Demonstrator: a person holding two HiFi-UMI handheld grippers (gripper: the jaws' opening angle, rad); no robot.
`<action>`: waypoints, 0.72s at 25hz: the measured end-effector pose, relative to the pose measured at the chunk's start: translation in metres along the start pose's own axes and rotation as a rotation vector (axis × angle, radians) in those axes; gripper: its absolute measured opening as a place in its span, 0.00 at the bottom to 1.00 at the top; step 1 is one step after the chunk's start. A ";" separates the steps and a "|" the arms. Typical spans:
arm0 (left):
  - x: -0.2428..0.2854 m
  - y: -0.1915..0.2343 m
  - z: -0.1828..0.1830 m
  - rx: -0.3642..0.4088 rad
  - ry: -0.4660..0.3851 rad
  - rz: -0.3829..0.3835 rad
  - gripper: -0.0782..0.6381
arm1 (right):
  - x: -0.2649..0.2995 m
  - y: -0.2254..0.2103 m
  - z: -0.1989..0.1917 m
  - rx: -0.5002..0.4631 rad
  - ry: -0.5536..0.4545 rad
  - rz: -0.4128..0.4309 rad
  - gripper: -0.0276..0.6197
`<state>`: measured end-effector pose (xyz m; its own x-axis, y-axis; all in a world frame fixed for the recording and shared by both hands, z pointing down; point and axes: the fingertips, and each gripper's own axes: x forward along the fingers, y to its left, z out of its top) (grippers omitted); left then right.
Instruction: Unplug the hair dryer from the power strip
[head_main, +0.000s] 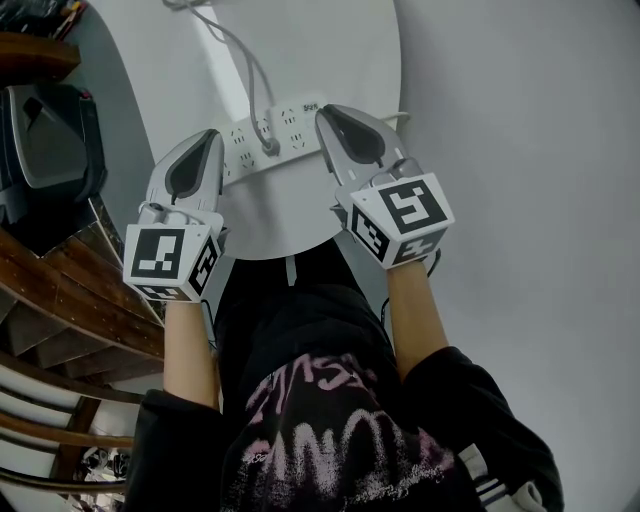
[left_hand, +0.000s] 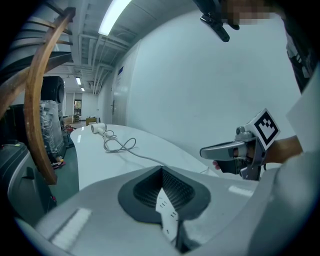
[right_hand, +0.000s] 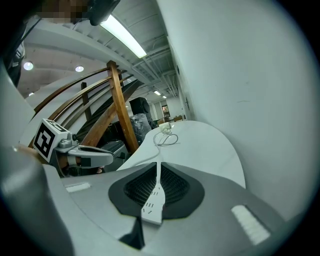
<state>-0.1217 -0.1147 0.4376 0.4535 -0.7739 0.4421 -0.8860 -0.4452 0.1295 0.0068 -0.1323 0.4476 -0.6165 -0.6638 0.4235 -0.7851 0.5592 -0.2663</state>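
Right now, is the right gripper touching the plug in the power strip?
Apart. The head view shows bare power strip between the right gripper and the plug.

Power strip (head_main: 262, 137) lies on table (head_main: 340, 60), hair dryer (left_hand: 98, 128) beyond.

On my feed, the left gripper (head_main: 208, 136) and right gripper (head_main: 326, 112) flank the white power strip (head_main: 295, 121) on the round white table (head_main: 340, 60). Both have their jaws together. One plug (head_main: 269, 146) sits in the strip, and its grey cord (head_main: 245, 65) runs toward the far edge.
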 end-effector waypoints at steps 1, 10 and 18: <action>0.000 -0.001 0.000 0.000 0.000 -0.002 0.11 | 0.001 0.001 -0.002 -0.005 0.007 0.001 0.09; 0.000 -0.003 -0.002 -0.004 0.005 -0.014 0.11 | 0.011 0.016 -0.020 -0.197 0.142 0.078 0.11; 0.002 -0.010 -0.008 0.000 0.026 -0.038 0.11 | 0.021 0.030 -0.043 -0.520 0.319 0.200 0.16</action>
<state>-0.1128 -0.1082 0.4448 0.4838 -0.7445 0.4600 -0.8684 -0.4738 0.1465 -0.0276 -0.1080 0.4856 -0.6369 -0.3858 0.6674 -0.4752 0.8782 0.0542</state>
